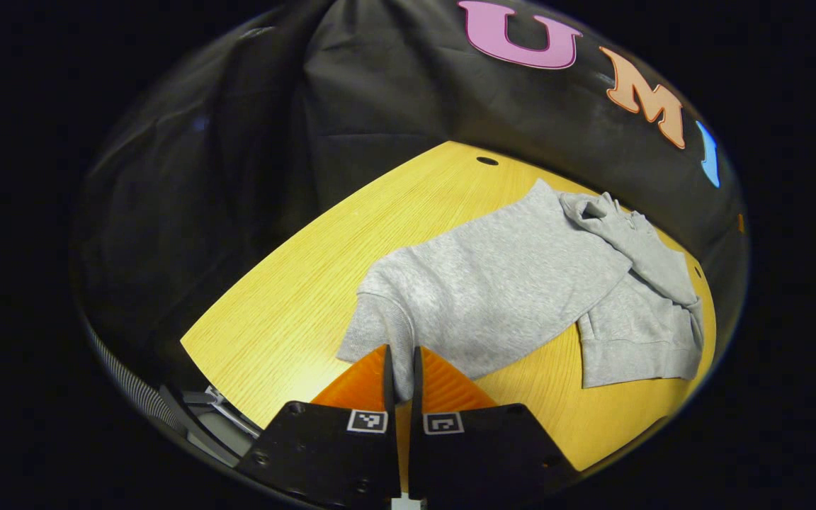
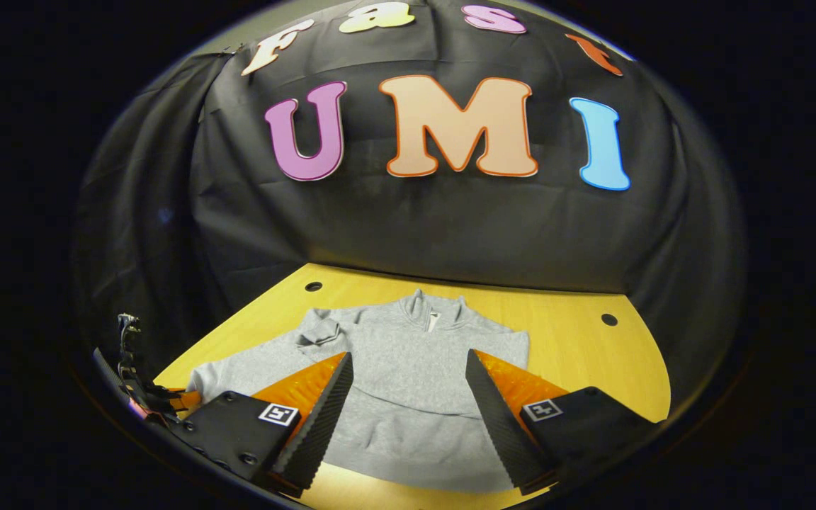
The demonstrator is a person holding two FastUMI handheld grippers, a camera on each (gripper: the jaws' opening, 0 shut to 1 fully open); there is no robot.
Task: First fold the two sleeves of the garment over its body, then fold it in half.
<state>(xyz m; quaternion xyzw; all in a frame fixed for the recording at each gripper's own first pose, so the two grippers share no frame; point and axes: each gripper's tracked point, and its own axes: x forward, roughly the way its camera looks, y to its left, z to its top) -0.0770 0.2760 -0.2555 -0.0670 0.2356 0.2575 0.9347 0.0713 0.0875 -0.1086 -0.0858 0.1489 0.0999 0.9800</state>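
In the left gripper view, the left gripper (image 1: 401, 368) sits at the near edge of the table (image 1: 287, 297), its 2 fingers drawn almost together with a fold of grey fabric pinched between them. That fabric is the near sleeve (image 1: 380, 326) of the sweatshirt (image 1: 500, 290), gripped at its cuff end. Beyond the fingers the sweatshirt lies spread flat across the yellow wooden table, its body running away toward the far right. At the far end the other sleeve (image 1: 635, 244) lies folded over the body, with the hem below it near the table's right edge.

In the right gripper view, the right gripper (image 2: 408, 397) hangs above the sweatshirt's (image 2: 408, 375) lower body, jaws spread wide with nothing between them. Past the fingers lies the chest, then the collar (image 2: 436, 304) nearest the black wall (image 2: 450, 227). A cuff (image 2: 319, 333) rests on the left shoulder.
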